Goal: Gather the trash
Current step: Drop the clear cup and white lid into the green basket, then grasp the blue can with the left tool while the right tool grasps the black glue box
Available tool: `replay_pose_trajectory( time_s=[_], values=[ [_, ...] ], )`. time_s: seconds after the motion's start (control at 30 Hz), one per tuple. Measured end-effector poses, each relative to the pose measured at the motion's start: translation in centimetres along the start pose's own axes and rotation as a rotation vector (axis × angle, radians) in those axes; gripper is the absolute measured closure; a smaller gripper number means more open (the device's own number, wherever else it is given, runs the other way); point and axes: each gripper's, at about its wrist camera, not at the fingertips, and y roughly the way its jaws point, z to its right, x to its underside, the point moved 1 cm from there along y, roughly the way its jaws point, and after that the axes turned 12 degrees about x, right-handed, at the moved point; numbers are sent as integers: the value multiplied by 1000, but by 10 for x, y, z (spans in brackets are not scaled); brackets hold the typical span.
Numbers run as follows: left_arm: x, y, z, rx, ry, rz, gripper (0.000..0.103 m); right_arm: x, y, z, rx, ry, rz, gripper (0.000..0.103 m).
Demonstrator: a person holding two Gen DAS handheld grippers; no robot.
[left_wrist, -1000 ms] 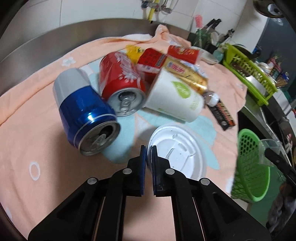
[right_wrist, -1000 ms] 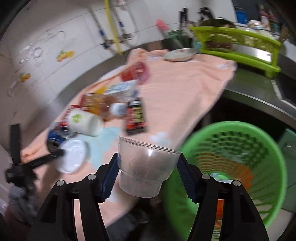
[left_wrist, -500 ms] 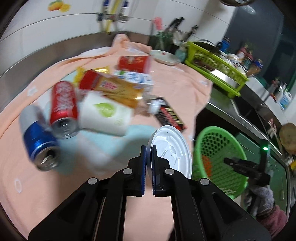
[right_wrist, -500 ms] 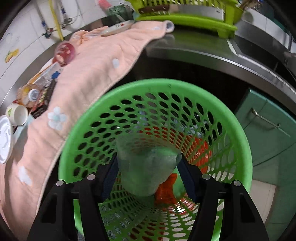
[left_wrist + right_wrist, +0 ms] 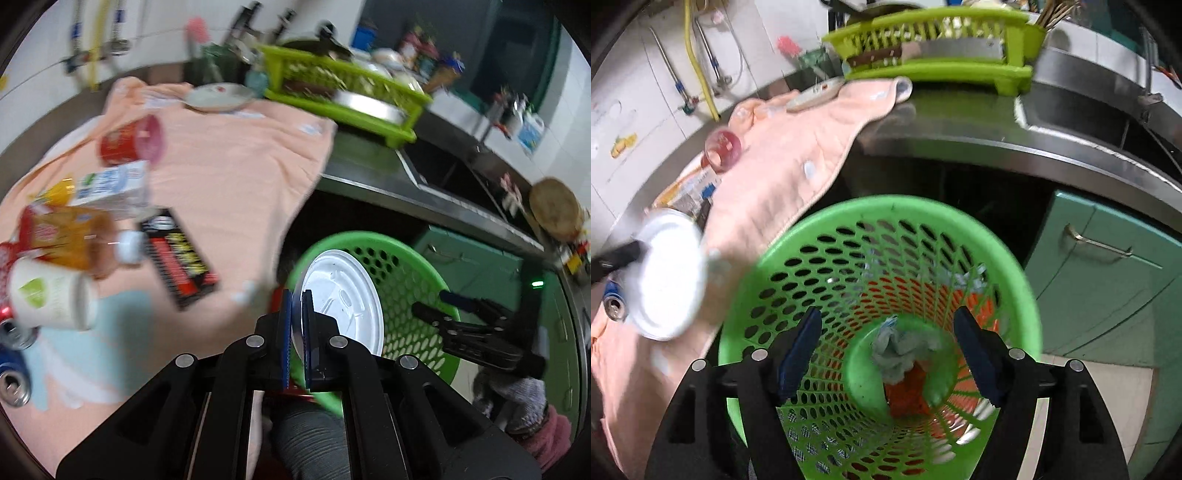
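The right gripper (image 5: pixel 886 350) has let go its cup and hangs apart over the bin (image 5: pixel 879 221); the left gripper (image 5: pixel 297 306), clamped on the lid (image 5: pixel 343 291), has swung to the bin's rim, drop next.

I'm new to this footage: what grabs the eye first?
The green basket fills the right wrist view, the open right gripper above its mouth. The left gripper pinches a white lid by the basket's rim, with trash on the peach towel behind.

Motion blur smears the white lid (image 5: pixel 666 280); the blue can (image 5: pixel 13 373) is cut by the left edge.
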Motion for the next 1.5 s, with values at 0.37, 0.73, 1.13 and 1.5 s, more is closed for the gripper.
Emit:
replay_pose_trajectory(
  time_s=[0.37, 0.73, 1.13, 1.5],
  values=[
    [9, 144, 46, -43, 93, -268, 99, 13, -41, 53, 23, 83, 97, 26],
    [20, 208, 40, -83, 59, -390, 93, 28, -29, 68, 9, 115, 57, 26],
    [15, 122, 19, -94, 18, -241, 60, 17, -54, 29, -29, 49, 103, 26],
    [21, -15, -30, -168, -100, -31, 47, -5, -76, -71, -164, -122, 145, 26]
  ],
)
